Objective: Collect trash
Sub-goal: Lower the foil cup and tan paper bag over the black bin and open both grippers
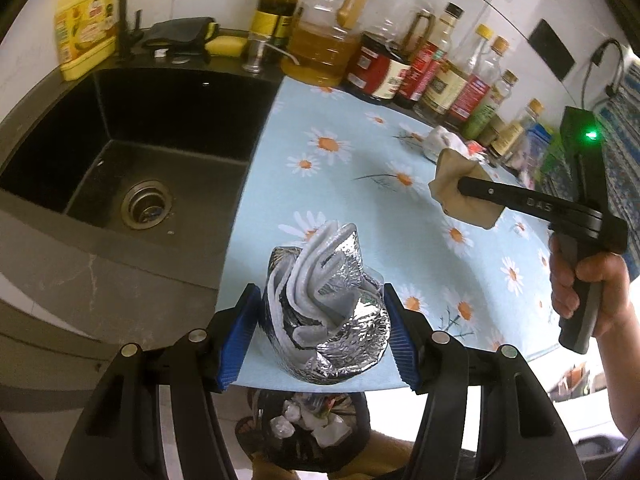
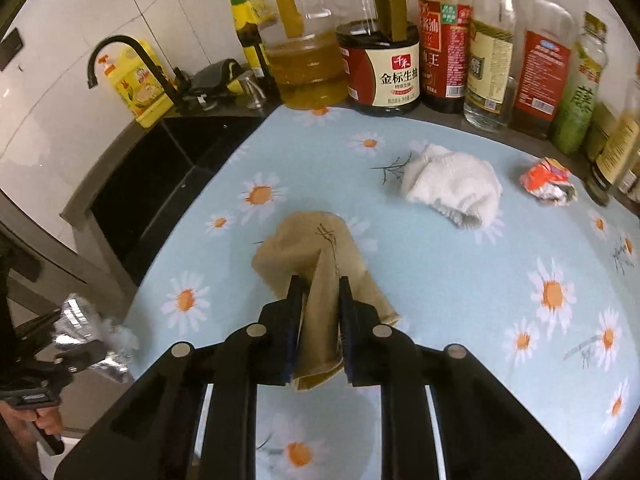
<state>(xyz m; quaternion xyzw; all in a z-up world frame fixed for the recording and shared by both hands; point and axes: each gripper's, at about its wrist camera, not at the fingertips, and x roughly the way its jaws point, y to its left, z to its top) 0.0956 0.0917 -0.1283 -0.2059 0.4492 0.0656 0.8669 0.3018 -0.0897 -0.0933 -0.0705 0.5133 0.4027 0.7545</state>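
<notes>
My left gripper (image 1: 320, 300) is shut on a crumpled silver foil insulation bag (image 1: 326, 312), held over the counter's front edge. Below it a black trash bin (image 1: 316, 428) holds several scraps. My right gripper (image 2: 320, 292) is shut on a folded brown paper bag (image 2: 316, 252) above the daisy-print mat (image 2: 440, 280). It also shows in the left wrist view (image 1: 460, 188) at the right. A crumpled white cloth (image 2: 452, 188) and a crumpled red-and-white wrapper (image 2: 548, 180) lie on the mat, beyond the right gripper. The foil bag also shows at the left of the right wrist view (image 2: 92, 332).
A black sink (image 1: 132, 148) with a black tap (image 2: 132, 56) is left of the mat. A row of oil and sauce bottles (image 2: 400, 72) lines the back wall. A yellow detergent bottle (image 1: 82, 28) stands behind the sink.
</notes>
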